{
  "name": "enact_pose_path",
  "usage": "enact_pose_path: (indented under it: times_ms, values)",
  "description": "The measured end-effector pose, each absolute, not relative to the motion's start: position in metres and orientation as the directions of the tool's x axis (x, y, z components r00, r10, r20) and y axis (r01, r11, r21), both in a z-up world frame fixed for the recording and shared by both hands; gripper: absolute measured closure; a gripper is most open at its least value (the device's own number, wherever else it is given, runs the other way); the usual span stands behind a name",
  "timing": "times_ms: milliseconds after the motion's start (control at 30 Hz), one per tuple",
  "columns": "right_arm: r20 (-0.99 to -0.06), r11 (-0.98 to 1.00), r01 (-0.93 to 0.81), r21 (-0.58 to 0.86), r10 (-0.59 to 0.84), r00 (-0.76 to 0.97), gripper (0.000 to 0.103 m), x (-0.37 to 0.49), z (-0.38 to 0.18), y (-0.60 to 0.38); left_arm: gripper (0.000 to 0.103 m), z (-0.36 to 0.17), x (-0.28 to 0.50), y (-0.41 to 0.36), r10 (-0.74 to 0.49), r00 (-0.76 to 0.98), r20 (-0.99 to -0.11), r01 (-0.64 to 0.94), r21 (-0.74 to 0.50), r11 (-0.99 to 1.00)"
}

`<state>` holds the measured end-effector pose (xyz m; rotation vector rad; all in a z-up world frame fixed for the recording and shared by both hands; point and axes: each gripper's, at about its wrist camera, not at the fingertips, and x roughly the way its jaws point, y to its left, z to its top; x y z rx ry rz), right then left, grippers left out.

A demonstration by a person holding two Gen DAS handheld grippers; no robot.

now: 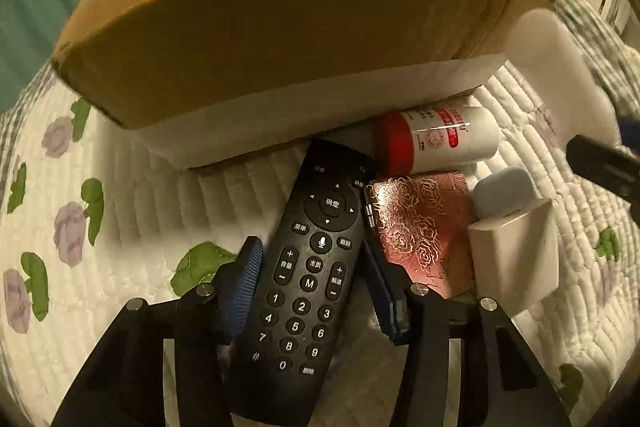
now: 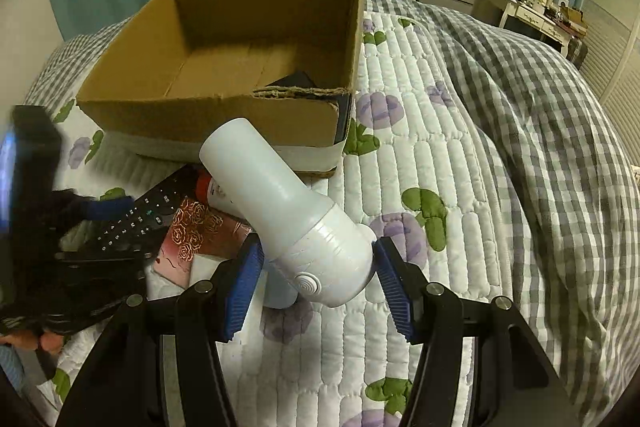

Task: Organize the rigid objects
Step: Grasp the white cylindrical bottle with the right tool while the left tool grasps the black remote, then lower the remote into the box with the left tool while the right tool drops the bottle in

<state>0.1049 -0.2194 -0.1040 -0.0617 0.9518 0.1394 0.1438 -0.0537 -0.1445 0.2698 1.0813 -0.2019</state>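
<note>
A black remote control lies between the blue pads of my left gripper, which is shut on it just above the quilt. My right gripper is shut on a white cylindrical device and holds it tilted above the pile; it also shows in the left wrist view. An open cardboard box stands on the bed behind both. A red-capped white bottle, a pink rose-patterned case and a white box lie beside the remote.
The bed has a white floral quilt and a grey checked blanket on the right. A dark item lies inside the box. A small pale blue object sits behind the white box. Teal curtains hang behind.
</note>
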Motion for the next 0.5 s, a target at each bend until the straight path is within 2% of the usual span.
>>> enact_pose_path:
  times_ms: [100,300,500]
  values:
    - [-0.811,0.99,-0.144,0.002,0.086,0.578,0.046,0.103,-0.101,-0.22,0.061,-0.136,0.134,-0.052,-0.044,0.449,-0.893,0.294,0.101,0.95]
    - [-0.802,0.989,-0.148,-0.012,0.079,0.592,0.046,0.089,-0.085,-0.214,0.062,-0.112,0.097,-0.047,-0.049,0.477,-0.878,0.261,0.089,0.961]
    - [-0.772,0.985,-0.166,-0.04,0.075,0.631,0.046,0.069,-0.049,-0.208,0.062,-0.066,0.058,-0.037,-0.078,0.54,-0.838,0.224,0.053,0.973]
